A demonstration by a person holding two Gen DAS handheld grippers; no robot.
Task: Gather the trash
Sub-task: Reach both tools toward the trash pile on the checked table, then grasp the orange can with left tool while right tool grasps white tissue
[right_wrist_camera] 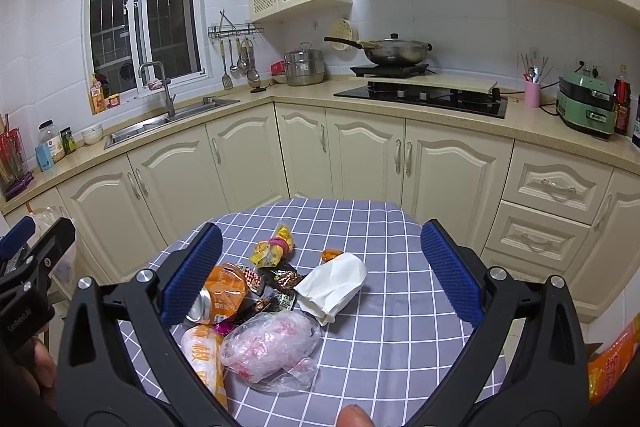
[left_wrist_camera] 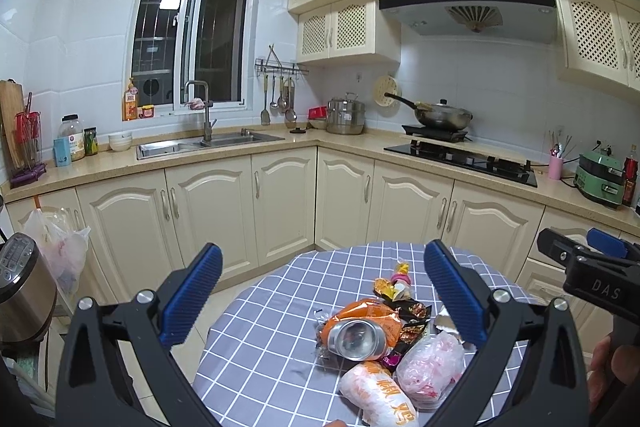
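- We are in a kitchen of cream cabinets (right_wrist_camera: 240,163), with a sink (right_wrist_camera: 168,121) under a dark window (right_wrist_camera: 140,7) and a wok (right_wrist_camera: 396,53) on the hob.
- Our landmark is the round table (right_wrist_camera: 400,307) under a blue-grey checked cloth; everything below is placed against it.
- Our left gripper (left_wrist_camera: 322,299) hangs above the table's near left side, its blue pads spread wide with nothing between them.
- Our right gripper (right_wrist_camera: 320,275) hangs above the table's near edge, spread equally wide and also empty.
- The trash lies in a loose heap on the table, toward its near left part.
- A crushed drink can (left_wrist_camera: 354,341) rests on an orange snack bag (right_wrist_camera: 228,287) in the heap.
- A crumpled clear plastic bag (right_wrist_camera: 272,347) lies at the near side of the heap, beside a white-and-orange printed wrapper (left_wrist_camera: 380,395).
- A white paper pouch (right_wrist_camera: 336,285) sits nearer the table's middle, touching the dark foil wrappers (right_wrist_camera: 280,287).
- A yellow sweet wrapper (right_wrist_camera: 274,247) lies at the far end of the heap.
- A small orange scrap (right_wrist_camera: 332,254) sits just beyond the pouch.
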